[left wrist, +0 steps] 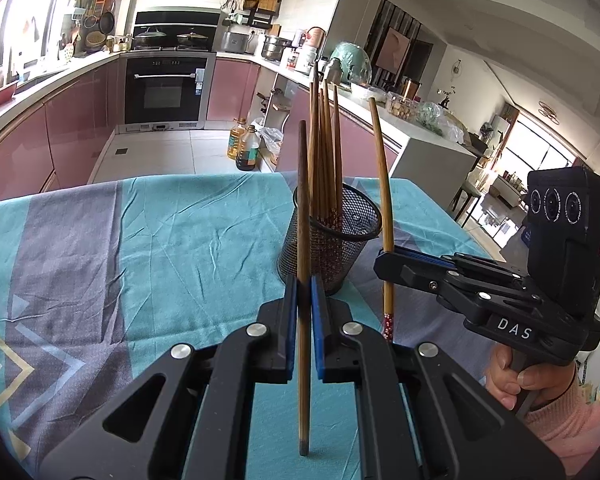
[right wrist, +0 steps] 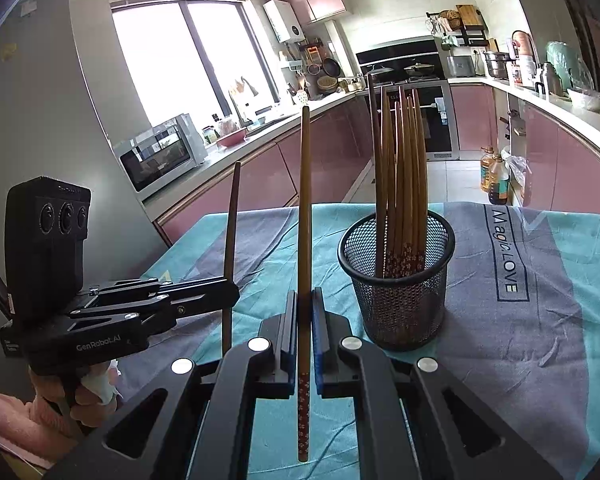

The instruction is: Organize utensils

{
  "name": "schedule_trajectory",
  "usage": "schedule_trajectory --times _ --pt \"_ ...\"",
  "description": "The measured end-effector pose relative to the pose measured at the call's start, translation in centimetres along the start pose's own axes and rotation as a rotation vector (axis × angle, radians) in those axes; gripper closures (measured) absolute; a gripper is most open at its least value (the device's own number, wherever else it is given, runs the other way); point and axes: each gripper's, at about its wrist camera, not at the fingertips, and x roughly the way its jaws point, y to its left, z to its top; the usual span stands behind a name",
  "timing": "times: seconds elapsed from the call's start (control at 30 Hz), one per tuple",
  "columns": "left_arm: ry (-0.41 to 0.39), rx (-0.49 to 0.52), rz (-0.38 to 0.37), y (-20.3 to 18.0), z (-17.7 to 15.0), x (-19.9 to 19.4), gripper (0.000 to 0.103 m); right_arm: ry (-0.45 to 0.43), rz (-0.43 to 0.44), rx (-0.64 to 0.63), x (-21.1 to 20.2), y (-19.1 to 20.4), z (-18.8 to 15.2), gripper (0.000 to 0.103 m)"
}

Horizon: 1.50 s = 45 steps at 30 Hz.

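Left wrist view is showing the left hand-held gripper (left wrist: 304, 312) pinching a plain dark chopstick (left wrist: 303, 216) between its blue pads, the stick standing nearly upright with its lower end hanging free above the table (left wrist: 140, 232). To the right, the right hand-held gripper (left wrist: 388, 258) is pinching a lighter chopstick (left wrist: 381, 176) with a red patterned end, also upright. In the right wrist view that same right hand-held gripper (right wrist: 305, 316) is squeezing the patterned stick (right wrist: 305, 208) low on its shaft, and the left hand-held gripper (right wrist: 230, 292) is sitting to the left, gripping its dark stick (right wrist: 232, 216).

Beyond both, slightly farther on the table, the mesh cup (right wrist: 396, 280) is already holding a tight bundle of chopsticks (right wrist: 402, 168) that is leaning toward one side.

Each stick is being held at a single narrow point, so it is likely pivoting or slipping if the wrist tilts quickly. Lowering one into the cup is risking a clash with the standing bundle, which could deflect the tip outside the rim. The cup looks light; a sideways push from a stick or a finger is probably tipping it over. Both hand-held grippers are working close together, so bringing both in together is inviting a collision.
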Motion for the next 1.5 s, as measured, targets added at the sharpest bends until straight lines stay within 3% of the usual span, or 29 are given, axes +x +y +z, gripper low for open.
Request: schedule_trajectory --times 1.5 --pt "-0.043 0.023 -0.003 -0.5 1.1 -0.2 0.096 -0.055 -0.008 -0.03 -0.8 0.1 1.9 0.097"
